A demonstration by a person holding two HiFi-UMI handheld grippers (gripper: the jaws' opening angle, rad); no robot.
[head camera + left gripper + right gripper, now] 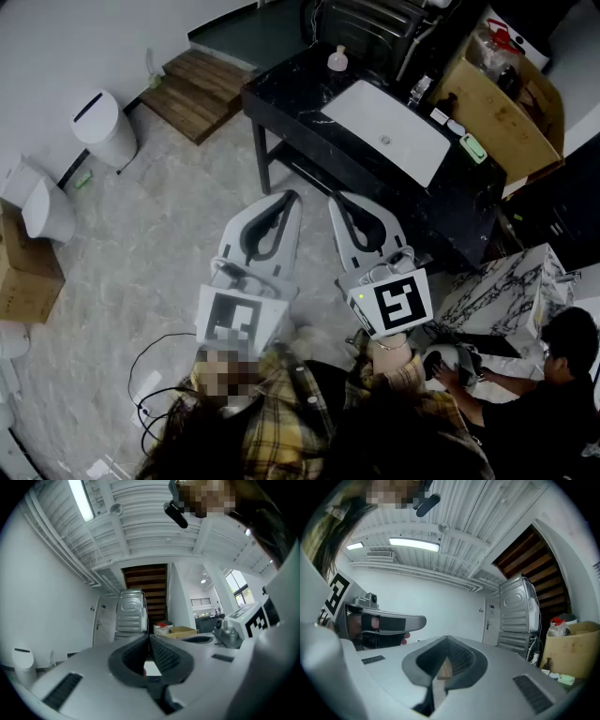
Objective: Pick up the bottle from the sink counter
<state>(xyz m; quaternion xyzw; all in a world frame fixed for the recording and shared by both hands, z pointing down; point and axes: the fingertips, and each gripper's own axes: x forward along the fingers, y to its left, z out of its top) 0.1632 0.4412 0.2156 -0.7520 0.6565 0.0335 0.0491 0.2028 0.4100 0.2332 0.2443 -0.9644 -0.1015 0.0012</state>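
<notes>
In the head view a black sink counter with a white basin stands ahead. A small pale bottle stands at its far left corner. A dark bottle stands behind the basin, also seen as the brown bottle in the right gripper view. My left gripper and right gripper hang side by side in front of the counter, well short of both bottles. Both are shut with nothing between the jaws, as the left gripper and right gripper show in their own views.
A cardboard box stands to the right of the counter, a green item by the basin. A white bin and a wooden platform are to the left. A seated person and a marble slab are at lower right.
</notes>
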